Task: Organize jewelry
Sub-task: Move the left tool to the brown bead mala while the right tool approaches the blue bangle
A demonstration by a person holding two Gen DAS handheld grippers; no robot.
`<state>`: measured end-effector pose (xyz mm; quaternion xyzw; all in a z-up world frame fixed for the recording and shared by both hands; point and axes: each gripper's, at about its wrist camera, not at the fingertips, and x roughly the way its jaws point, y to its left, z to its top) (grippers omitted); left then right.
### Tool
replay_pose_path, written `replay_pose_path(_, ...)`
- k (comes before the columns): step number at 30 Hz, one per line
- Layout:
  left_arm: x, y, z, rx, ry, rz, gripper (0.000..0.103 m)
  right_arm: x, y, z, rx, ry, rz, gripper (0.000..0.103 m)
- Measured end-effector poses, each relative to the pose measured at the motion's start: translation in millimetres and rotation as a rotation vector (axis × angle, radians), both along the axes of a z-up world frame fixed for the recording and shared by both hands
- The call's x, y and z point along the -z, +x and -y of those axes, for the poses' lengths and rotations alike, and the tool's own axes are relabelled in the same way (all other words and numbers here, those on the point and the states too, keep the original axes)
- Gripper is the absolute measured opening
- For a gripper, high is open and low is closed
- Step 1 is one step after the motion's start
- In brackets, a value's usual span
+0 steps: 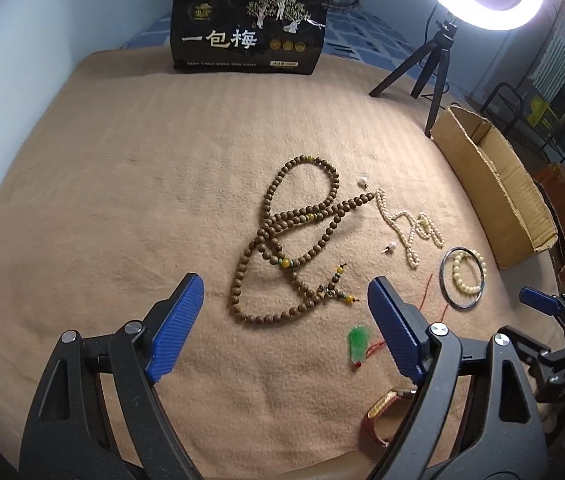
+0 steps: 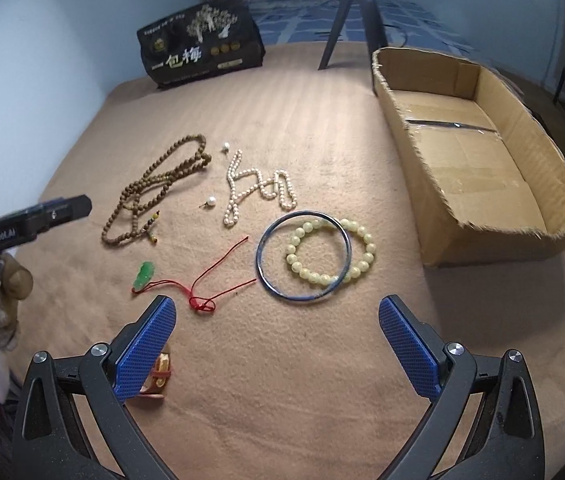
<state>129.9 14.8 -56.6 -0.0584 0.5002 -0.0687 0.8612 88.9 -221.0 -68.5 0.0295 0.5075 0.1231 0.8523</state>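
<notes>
Jewelry lies on a tan blanket [image 1: 102, 208]. A long brown bead necklace [image 1: 282, 236] lies just ahead of my left gripper [image 1: 286, 300], which is open and empty. A pearl necklace [image 2: 258, 188], two loose pearl earrings [image 2: 211, 201], a dark bangle [image 2: 304, 256] around a pale green bead bracelet [image 2: 332, 256], and a green pendant [image 2: 144, 274] on red cord lie ahead of my right gripper [image 2: 278, 316], open and empty. A red-brown bracelet [image 2: 158, 376] lies partly behind its left finger. An open cardboard box [image 2: 478, 160] stands to the right.
A black snack bag [image 1: 248, 28] stands at the blanket's far edge. A ring light on a black tripod [image 1: 438, 56] stands at the far right behind the box. Dark furniture and boxes lie beyond the blanket's right edge.
</notes>
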Motion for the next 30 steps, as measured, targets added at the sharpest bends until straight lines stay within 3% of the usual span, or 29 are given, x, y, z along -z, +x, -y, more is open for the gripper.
replay_pose_path(4, 6.7, 10.5, 0.6, -0.001, -0.014, -0.019, 0.086, 7.8, 9.9, -5.4, -0.022, -0.028, -0.005, 0.101)
replay_pose_path(8, 16.6, 19.9, 0.4, -0.003, -0.044, -0.06, 0.077, 18.1, 22.0, -5.5, -0.006, -0.073, -0.016, 0.101)
replay_pose_path(15, 30.5, 30.3, 1.5, -0.003, -0.061, -0.1, 0.077, 27.3, 32.8, -13.1, -0.006, -0.107, -0.03, 0.101)
replay_pose_path(19, 38.0, 40.0, -4.2, -0.029, -0.058, -0.114, 0.077, 28.4, 36.6, -11.8, 0.014, -0.091, -0.046, 0.101)
replay_pose_path(30, 56.7, 68.5, -21.3, -0.083, -0.153, -0.183, 0.077, 30.1, 37.2, -7.9, 0.027, -0.057, -0.068, 0.101)
